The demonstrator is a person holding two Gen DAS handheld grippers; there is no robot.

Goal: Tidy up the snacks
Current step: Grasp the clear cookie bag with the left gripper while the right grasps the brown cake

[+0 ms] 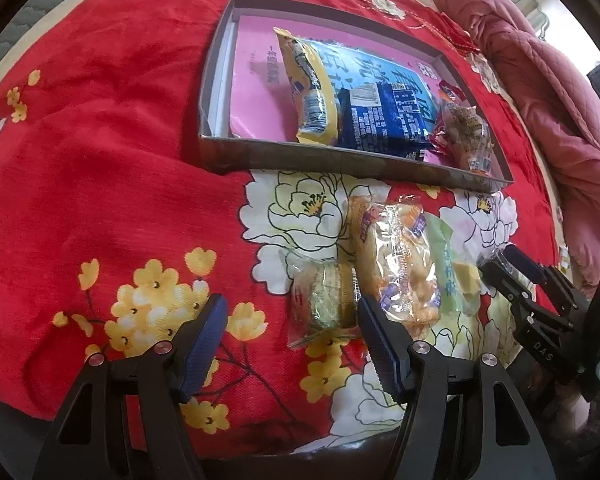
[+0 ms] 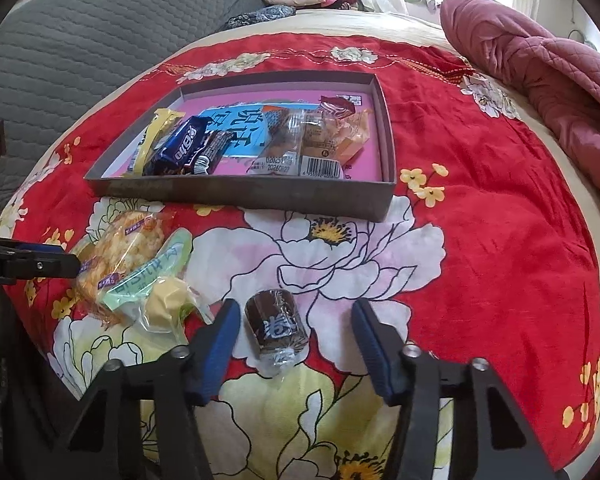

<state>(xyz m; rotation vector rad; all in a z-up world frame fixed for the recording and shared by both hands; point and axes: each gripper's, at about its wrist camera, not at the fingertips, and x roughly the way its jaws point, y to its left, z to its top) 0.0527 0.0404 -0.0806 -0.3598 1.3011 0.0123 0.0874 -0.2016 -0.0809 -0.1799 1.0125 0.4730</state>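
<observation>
The right tool (image 2: 294, 354) stands with its jaws apart around a small brown roll (image 2: 277, 326) that lies on the bedspread (image 2: 480, 240), its pads clear of the wrapper on both sides; the left tool (image 1: 292, 344) is likewise open, its right finger (image 1: 380, 350) just beside a round wrapped cake (image 1: 326, 300) and a clear bag of orange snacks (image 1: 404, 268), gripping nothing; next to that bag lies a pale green packet (image 2: 156, 284); farther off sits a shallow grey box (image 2: 236, 194) with a pink floor, holding a yellow packet (image 1: 310, 88), a blue packet (image 1: 384, 120) and clear-wrapped pastries (image 2: 320, 140); beyond it a pink quilt (image 2: 540, 76) is bunched at the bed's edge.
</observation>
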